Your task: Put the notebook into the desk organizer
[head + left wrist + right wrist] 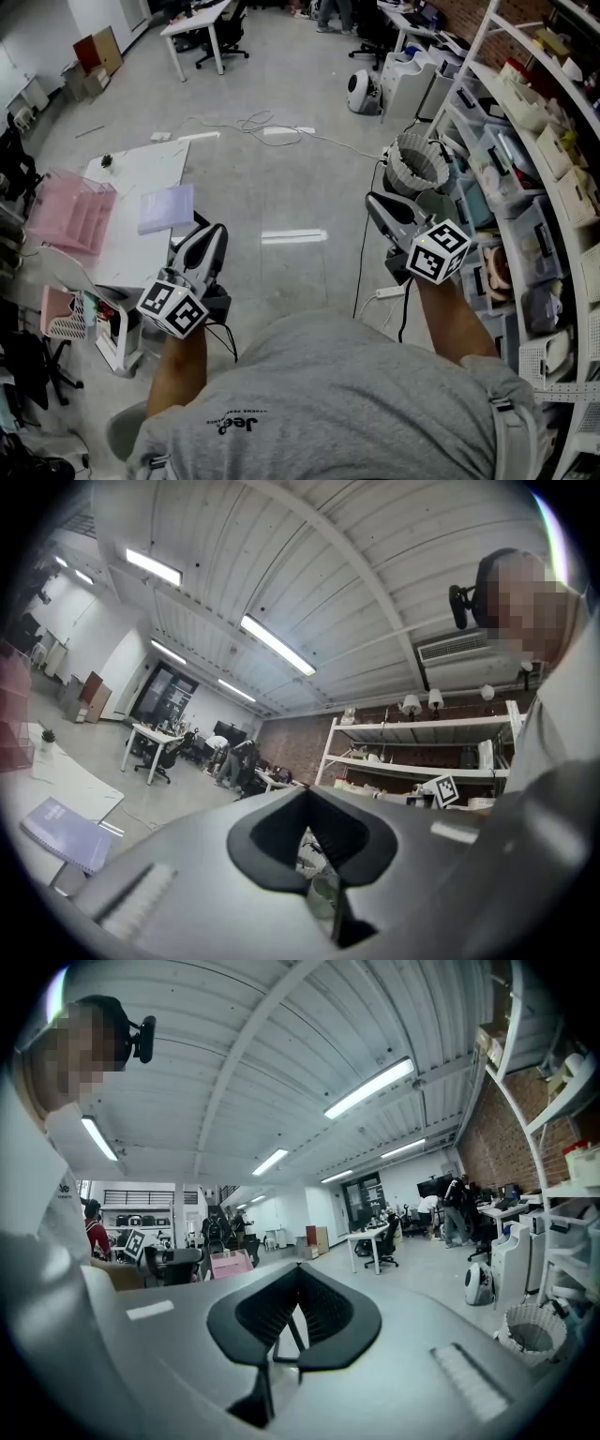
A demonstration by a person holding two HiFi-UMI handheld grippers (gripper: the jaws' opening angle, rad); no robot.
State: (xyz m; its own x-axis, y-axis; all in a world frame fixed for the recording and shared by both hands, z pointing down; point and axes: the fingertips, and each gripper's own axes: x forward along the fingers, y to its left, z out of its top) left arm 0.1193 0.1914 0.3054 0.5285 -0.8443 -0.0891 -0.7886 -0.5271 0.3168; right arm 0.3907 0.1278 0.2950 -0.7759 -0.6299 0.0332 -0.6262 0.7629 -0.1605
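Observation:
A lavender spiral notebook (167, 208) lies flat on a small white table (141, 169) at the left. It also shows low at the left in the left gripper view (61, 832). A pink clear desk organizer (70, 216) stands at that table's left end, seen small and far in the right gripper view (230, 1263). My left gripper (214, 234) is held level just right of the table, shut and empty; its jaws meet in its own view (305, 810). My right gripper (377, 206) hangs over the floor further right, also shut and empty (298, 1283).
Shelving with plastic bins (525, 187) runs down the right side, with a white mesh wastebasket (417, 161) beside it. Cables and a power strip (389, 292) lie on the floor. A pink basket (64, 317) sits below the table. A white desk (199, 21) stands far back.

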